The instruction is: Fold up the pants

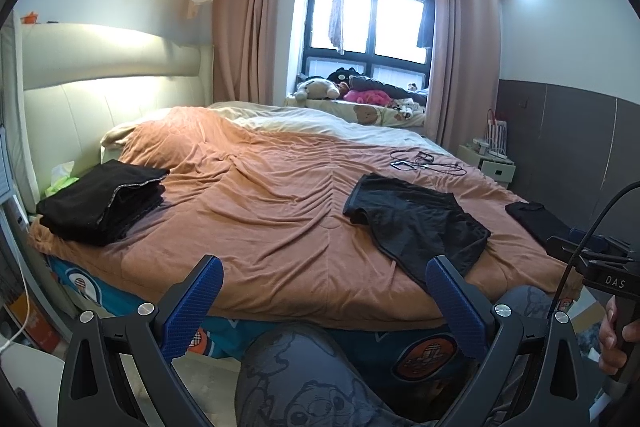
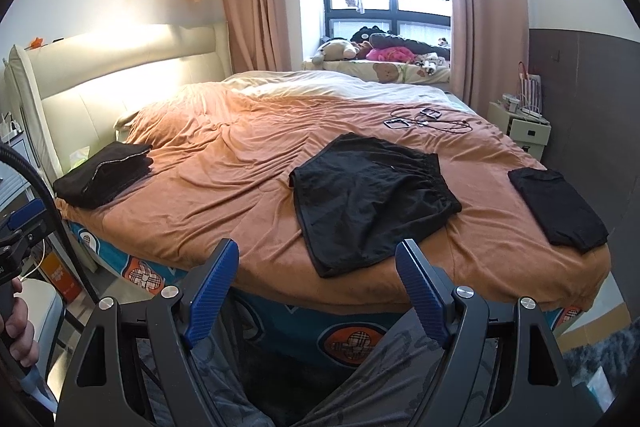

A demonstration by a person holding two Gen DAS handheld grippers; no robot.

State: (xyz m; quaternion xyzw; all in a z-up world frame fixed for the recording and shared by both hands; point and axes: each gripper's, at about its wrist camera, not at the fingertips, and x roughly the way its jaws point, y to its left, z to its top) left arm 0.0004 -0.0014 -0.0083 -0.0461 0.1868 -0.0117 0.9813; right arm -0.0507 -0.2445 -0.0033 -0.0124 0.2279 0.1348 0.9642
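Bedroom, orange bedspread (image 2: 240, 163). Black shorts (image 2: 368, 195) lying flat, unfolded. Left gripper (image 1: 324, 291) and right gripper (image 2: 318, 279) wide, empty. Best pinching waistband corners together, folding evenly.

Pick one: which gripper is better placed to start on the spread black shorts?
Right, likely. The black shorts lie straight ahead of the open right gripper. From the open left gripper they sit off toward its right finger.

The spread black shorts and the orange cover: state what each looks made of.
Black shorts: thin, soft, matte woven or knit fabric, probably; it lies limp and its waistband is gathered. Orange cover: soft matte cloth, possibly a brushed or quilted blanket; it shows fine rumpled creases and no shine.
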